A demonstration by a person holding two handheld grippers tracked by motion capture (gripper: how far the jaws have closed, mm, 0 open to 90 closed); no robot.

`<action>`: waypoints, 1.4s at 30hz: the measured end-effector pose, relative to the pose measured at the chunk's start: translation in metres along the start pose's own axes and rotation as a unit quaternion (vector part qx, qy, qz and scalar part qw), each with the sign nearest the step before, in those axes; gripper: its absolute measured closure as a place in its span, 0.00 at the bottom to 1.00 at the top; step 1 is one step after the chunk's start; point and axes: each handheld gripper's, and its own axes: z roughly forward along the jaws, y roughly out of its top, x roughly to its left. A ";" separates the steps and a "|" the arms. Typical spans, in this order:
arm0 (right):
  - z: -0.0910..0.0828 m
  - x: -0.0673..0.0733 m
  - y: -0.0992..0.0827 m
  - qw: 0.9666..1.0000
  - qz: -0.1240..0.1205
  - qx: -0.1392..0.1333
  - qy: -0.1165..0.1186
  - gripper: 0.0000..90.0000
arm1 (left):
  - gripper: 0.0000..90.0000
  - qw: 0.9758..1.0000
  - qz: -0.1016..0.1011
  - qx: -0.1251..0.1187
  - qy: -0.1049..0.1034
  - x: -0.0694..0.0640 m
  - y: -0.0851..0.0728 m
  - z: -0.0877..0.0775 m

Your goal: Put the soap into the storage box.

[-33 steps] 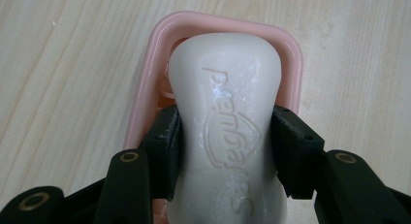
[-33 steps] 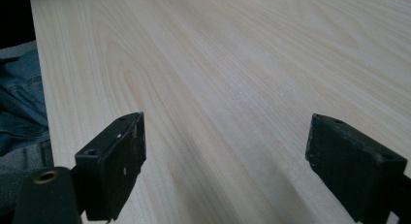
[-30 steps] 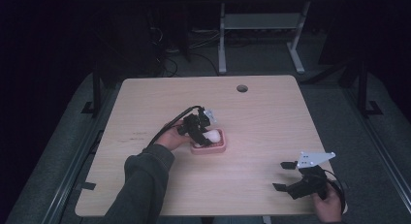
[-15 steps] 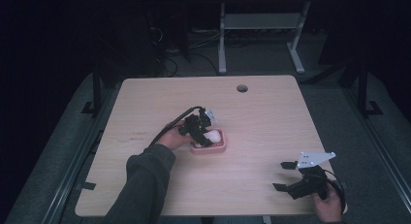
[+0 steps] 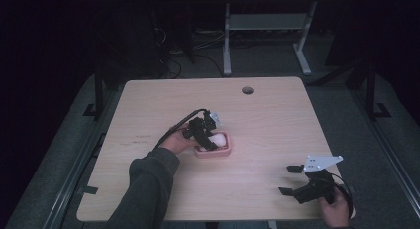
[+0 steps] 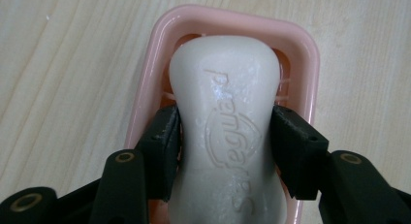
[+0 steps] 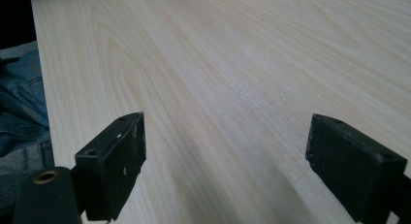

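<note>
A white, waisted bar of soap point(image 6: 228, 132) with an embossed brand mark on its top face lies in a shallow pink plastic soap dish point(image 6: 300, 54) with rounded corners; the bar runs lengthwise along the dish and its far end stops short of the far rim, where thin raised ribs of the dish floor show on either side; the dish sits flat on the pale wood-grain table point(image 5: 148, 115), a little left of the table's middle in the high view point(image 5: 214, 148). The left gripper point(image 6: 225, 151) is clenched on the bar of soap; its two black jaws press against the narrow waist of the bar from both sides, their tips reaching down inside the dish walls; in the high view this gripper point(image 5: 204, 135) leans over the dish from the left, held by a hand point(image 5: 176, 140) in a dark grey-green sleeve point(image 5: 148, 189), with a black cable point(image 5: 173, 127) arcing off it. Well apart, near the table's front right corner, the right gripper point(image 5: 292, 179) is released, jaws spread wide with nothing between them, a grey three-cornered plate point(image 5: 322, 162) on top; in its own view point(image 7: 225, 170) the jaws hang low over bare wood. A round hole point(image 5: 247, 90) marks the table's far edge.
</note>
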 end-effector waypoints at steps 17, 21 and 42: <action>-0.001 -0.001 0.000 1.000 0.001 -0.003 -0.002 0.16 | 0.46 1.000 0.006 -0.018 0.019 -0.009 0.000 -0.019; -0.001 -0.001 0.000 1.000 0.000 -0.004 -0.002 0.16 | 0.46 1.000 0.006 -0.015 0.021 -0.009 -0.003 -0.022; 0.000 -0.001 0.001 1.000 0.003 0.000 -0.010 0.16 | 0.44 0.999 -0.006 -0.027 0.026 -0.019 -0.029 -0.039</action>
